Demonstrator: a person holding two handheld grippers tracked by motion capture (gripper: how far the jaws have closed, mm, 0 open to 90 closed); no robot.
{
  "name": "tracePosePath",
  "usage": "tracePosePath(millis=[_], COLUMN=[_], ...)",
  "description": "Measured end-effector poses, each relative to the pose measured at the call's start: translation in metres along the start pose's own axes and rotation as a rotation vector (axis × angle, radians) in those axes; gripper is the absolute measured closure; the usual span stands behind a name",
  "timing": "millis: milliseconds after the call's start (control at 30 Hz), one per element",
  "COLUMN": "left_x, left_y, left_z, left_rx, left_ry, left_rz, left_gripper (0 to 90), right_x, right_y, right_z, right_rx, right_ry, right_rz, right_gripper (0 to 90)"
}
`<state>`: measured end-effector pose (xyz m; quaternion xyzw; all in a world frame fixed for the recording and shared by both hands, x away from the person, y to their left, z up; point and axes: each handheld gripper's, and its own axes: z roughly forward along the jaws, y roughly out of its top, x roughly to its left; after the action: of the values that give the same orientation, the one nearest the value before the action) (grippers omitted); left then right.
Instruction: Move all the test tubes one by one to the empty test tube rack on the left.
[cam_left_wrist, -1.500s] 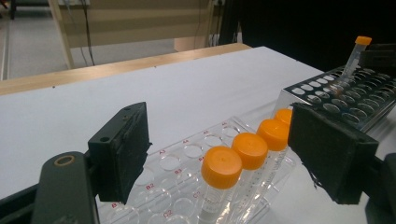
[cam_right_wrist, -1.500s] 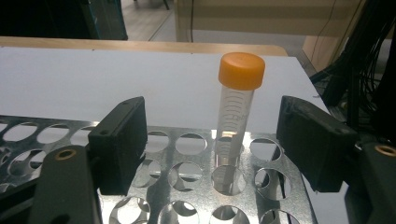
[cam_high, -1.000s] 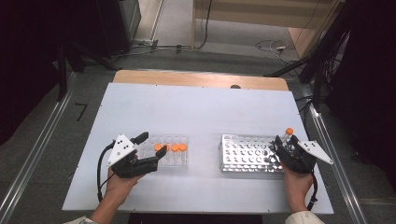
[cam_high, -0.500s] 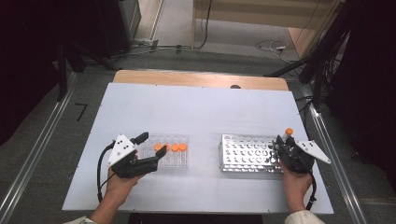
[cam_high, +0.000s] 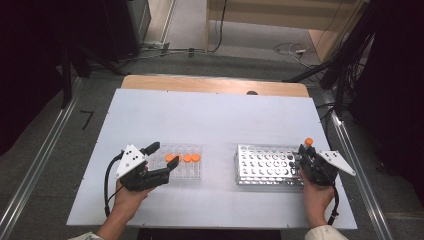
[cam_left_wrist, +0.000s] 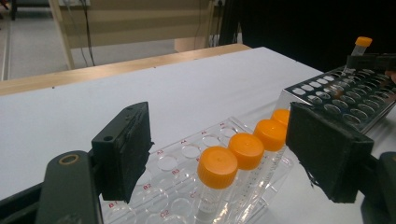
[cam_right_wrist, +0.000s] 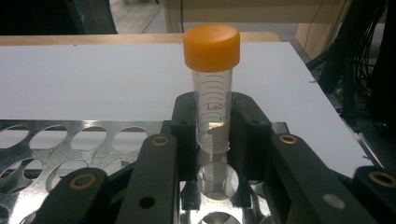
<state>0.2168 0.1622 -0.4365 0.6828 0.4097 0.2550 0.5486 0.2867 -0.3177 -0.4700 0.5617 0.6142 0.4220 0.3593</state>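
A clear tube with an orange cap (cam_right_wrist: 212, 84) stands upright in a hole at the far right corner of the metal rack (cam_right_wrist: 70, 140). My right gripper (cam_right_wrist: 212, 126) is shut on the tube's body below the cap; its jaws have just been closing on it. From above, the tube (cam_high: 308, 142) and the right gripper (cam_high: 306, 152) sit at the metal rack's (cam_high: 260, 167) right end. My left gripper (cam_left_wrist: 224, 144) is open, its pads on either side of a row of orange-capped tubes (cam_left_wrist: 246, 150) in a clear plastic rack (cam_left_wrist: 187, 151), touching none.
The white tabletop (cam_high: 210, 120) stretches wide behind both racks, with a wooden strip (cam_high: 215, 85) along its far edge. Metal rails run down both sides of the table. Most holes of the metal rack are vacant.
The right gripper's jaws have drawn in onto the tube at the metal rack's corner. Both hands stayed where they were, and the left gripper looks the same.
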Motion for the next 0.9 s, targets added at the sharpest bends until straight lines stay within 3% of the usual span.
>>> tracePosePath(millis=[233, 567, 900], left_x=[0.000, 0.000, 0.000], left_y=[0.000, 0.000, 0.000], left_z=[0.000, 0.000, 0.000], left_rx=[0.000, 0.000, -0.002], left_ry=[0.001, 0.000, 0.001], left_rz=[0.002, 0.001, 0.000], left_gripper=[23.3, 23.4, 23.2], right_x=[-0.003, 0.001, 0.004], right_y=[0.004, 0.011, 0.021], right_z=[-0.004, -0.014, -0.026], right_rx=[-0.023, -0.075, -0.136], right_ry=[-0.001, -0.024, -0.036], right_rz=[0.015, -0.037, -0.052], right_gripper=[72.0, 72.0, 72.0])
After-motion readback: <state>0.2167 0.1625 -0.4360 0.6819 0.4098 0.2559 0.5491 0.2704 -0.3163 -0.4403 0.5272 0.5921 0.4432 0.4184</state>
